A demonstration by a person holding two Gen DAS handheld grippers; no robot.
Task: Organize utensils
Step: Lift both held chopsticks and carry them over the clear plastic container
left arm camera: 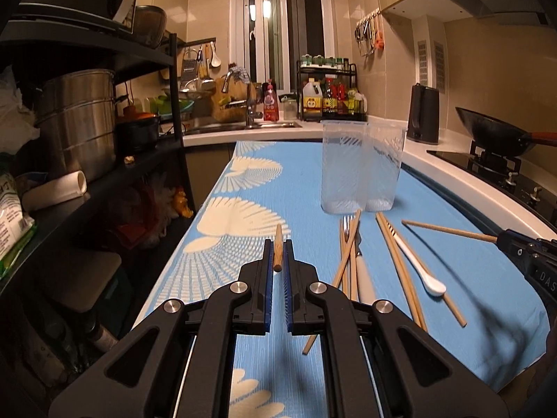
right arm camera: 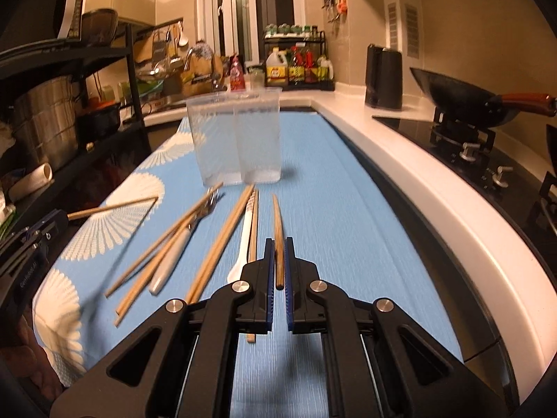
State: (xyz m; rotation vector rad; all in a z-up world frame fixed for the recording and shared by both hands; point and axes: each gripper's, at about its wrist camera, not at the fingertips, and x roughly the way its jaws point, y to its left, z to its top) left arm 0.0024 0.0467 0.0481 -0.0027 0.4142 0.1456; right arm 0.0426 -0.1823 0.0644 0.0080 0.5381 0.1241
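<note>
Both grippers, left (left arm camera: 277,249) and right (right arm camera: 278,247), pinch one slim wooden chopstick each (left arm camera: 277,247) (right arm camera: 278,244).
Thin sticks may pivot or slip approaching the clear twin-compartment plastic holder (left arm camera: 362,167), missing its rim.

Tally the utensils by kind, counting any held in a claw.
Chopsticks: 8 (1 in the left claw, 1 in the right claw, 6 on the cloth)
Fork: 1
Spoon: 1
Total: 10
</note>
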